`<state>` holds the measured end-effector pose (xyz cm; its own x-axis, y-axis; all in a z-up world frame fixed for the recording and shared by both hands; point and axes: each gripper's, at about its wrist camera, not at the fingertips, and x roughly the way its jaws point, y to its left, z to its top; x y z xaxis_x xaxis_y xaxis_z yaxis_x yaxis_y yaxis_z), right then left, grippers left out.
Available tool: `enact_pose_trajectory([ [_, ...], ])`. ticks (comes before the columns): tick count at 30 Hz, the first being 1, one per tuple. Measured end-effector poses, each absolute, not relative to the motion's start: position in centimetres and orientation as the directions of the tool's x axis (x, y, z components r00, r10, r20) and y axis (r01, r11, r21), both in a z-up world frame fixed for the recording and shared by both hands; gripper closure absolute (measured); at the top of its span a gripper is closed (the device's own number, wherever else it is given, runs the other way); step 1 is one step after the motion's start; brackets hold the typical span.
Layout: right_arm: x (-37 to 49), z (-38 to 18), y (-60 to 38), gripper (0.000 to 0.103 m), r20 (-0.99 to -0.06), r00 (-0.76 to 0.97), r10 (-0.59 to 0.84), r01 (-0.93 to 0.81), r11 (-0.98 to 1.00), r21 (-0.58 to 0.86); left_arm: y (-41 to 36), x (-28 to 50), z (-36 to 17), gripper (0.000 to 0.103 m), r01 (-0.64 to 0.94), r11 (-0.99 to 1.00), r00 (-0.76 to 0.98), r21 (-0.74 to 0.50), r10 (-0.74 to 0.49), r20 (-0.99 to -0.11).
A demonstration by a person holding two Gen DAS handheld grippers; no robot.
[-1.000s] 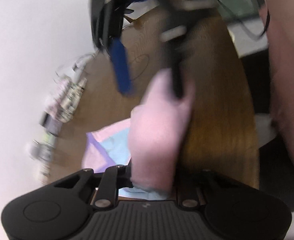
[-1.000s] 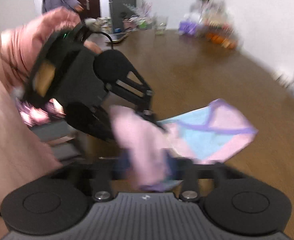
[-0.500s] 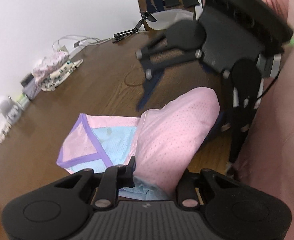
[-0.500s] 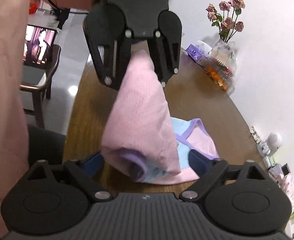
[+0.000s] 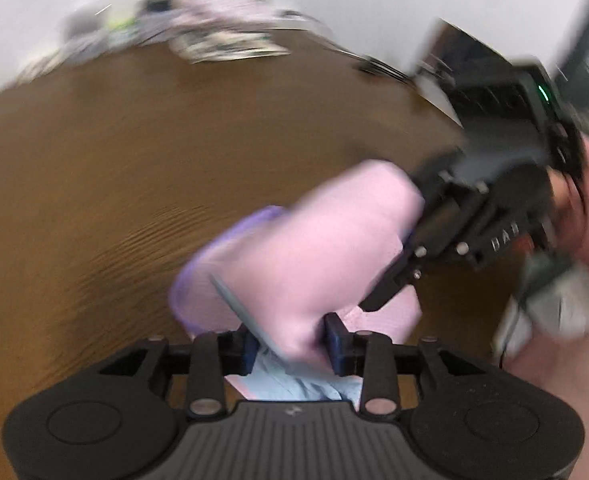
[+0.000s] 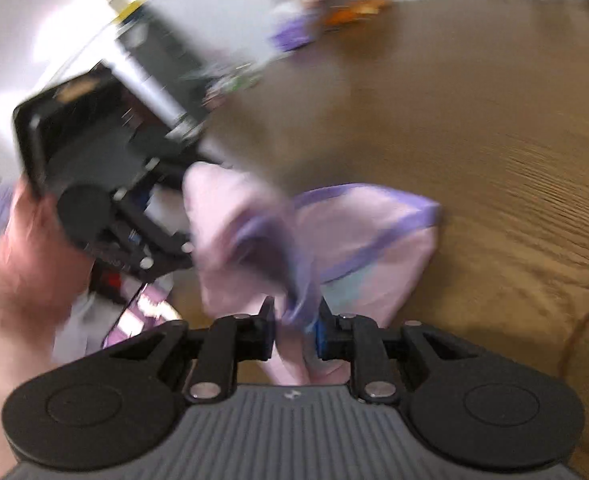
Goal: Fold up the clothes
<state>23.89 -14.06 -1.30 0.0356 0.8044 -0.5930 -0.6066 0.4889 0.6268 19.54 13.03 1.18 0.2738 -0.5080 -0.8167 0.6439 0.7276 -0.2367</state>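
A: Where does the left wrist view sit?

B: Low and close behind the left gripper (image 5: 290,346), facing across the wooden table (image 5: 114,168) toward the white wall along the upper frame.

A: And the right wrist view?

B: Just behind the right gripper (image 6: 294,330), equally near, looking over the table (image 6: 474,120).

A: What do they share?

B: The pink garment (image 5: 314,248) (image 6: 354,240) at centre, and each shows the opposite gripper: right gripper (image 5: 390,284) at right, left gripper (image 6: 182,254) at left. Both are blurred.

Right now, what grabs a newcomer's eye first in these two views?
The pink garment with purple trim, bunched mid-frame above the wooden table and pinched at both ends. The left hand-held gripper clamps its near edge, and the right hand-held gripper grips another bunch. Everything is heavily motion-blurred, including clutter along the far wall.
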Motion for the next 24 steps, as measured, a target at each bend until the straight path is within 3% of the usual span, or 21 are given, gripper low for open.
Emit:
enact_pose_trajectory([
  [6, 24.5, -3.6, -15.3, 0.082, -0.533, 0.069, 0.843, -0.485, 0.495, 0.721, 13.5, 20.9, 0.0, 0.071, 0.582, 0.76, 0.302, -0.291, -0.534, -0.79],
  [9, 24.2, -4.0, -15.1, 0.082, -0.502, 0.099, 0.859, -0.483, 0.483, 0.73, 13.9, 19.4, 0.5, 0.081, 0.59, 0.76, 0.352, -0.273, -0.546, -0.76],
  [12, 23.9, -3.6, -14.7, 0.083, -0.472, 0.118, 0.874, -0.522, 0.459, 0.719, 14.3, 17.4, 1.2, 0.083, 0.583, 0.773, 0.414, -0.251, -0.548, -0.727],
  [16, 24.1, -3.4, -14.0, 0.083, -0.452, 0.104, 0.886, -0.545, 0.43, 0.719, 15.1, 15.5, 0.8, 0.082, 0.55, 0.797, 0.437, -0.251, -0.53, -0.727],
  [24, 23.0, -4.4, -14.6, 0.083, -0.482, 0.129, 0.867, -0.504, 0.476, 0.721, 15.4, 16.5, 0.1, 0.071, 0.51, 0.812, 0.458, -0.284, -0.537, -0.708],
])
